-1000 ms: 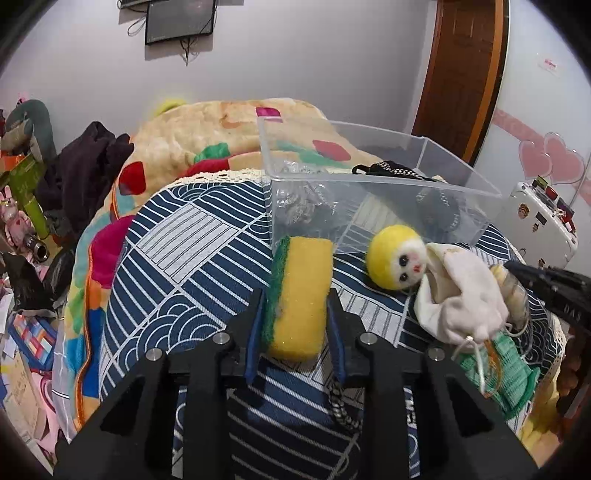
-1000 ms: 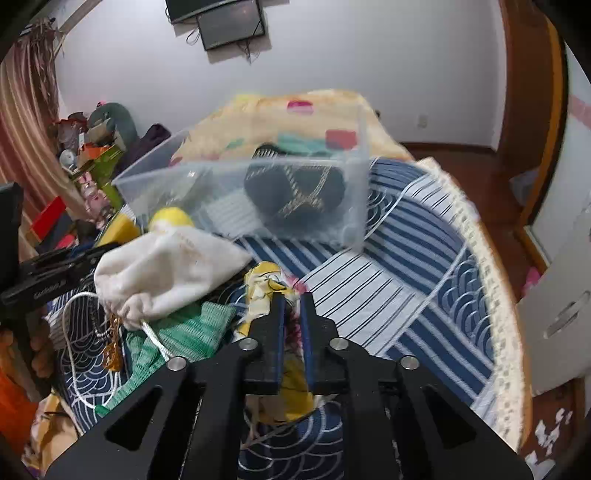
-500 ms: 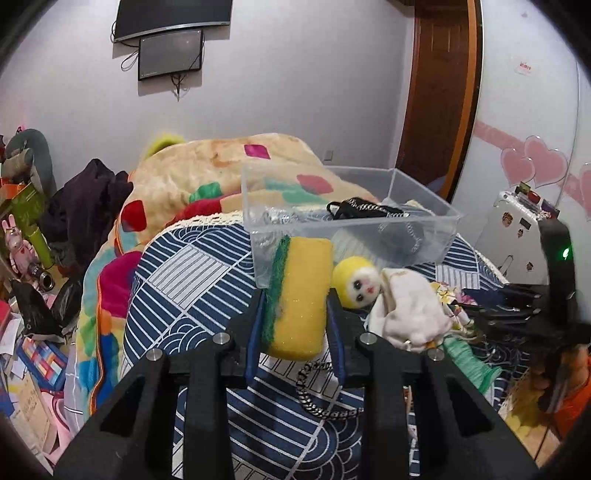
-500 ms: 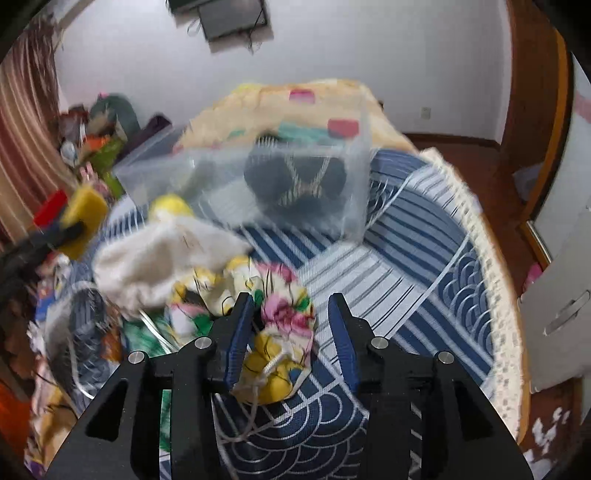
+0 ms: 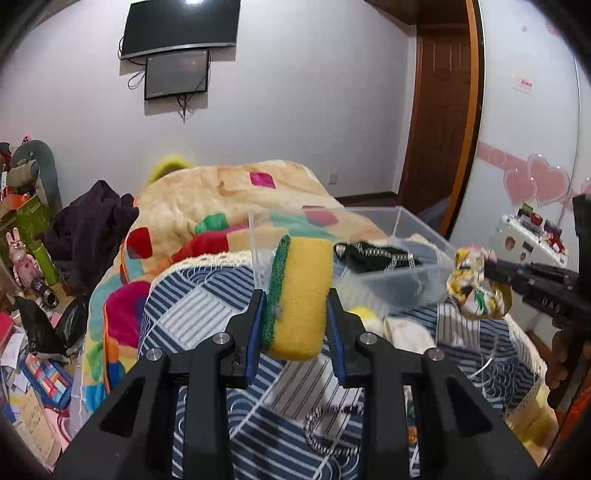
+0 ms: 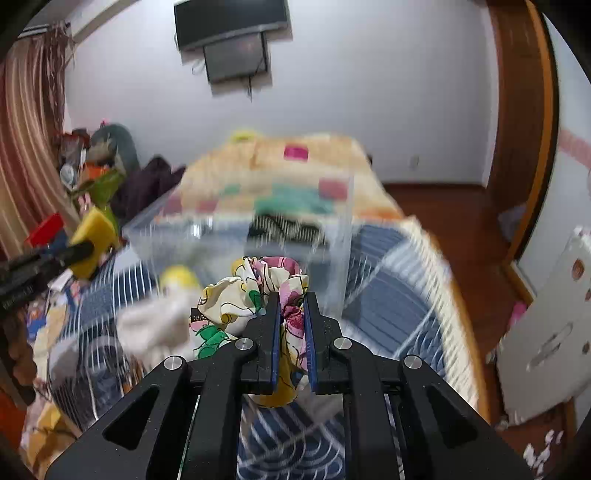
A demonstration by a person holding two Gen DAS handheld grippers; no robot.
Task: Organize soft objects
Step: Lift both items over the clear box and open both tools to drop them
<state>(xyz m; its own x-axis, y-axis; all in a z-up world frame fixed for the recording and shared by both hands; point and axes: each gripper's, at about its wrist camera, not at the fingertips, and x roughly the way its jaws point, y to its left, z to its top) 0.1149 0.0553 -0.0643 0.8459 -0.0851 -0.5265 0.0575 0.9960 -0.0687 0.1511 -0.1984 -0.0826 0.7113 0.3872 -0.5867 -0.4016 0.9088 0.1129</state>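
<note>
Left gripper (image 5: 295,314): clamped on the sponge (image 5: 299,295).
Right gripper (image 6: 291,314): clamped on the floral scrunchie (image 6: 258,295).
Clear bin (image 5: 406,284): holds one dark item, probably (view blurred).
Left: doll (image 5: 369,321), white pouch (image 5: 406,334) on the bed.

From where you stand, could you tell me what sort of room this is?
Most likely a lived-in bedroom: a bed under a patchwork blanket, a wall-mounted TV, and a wooden door. Clutter and toys are piled along one side.
</note>
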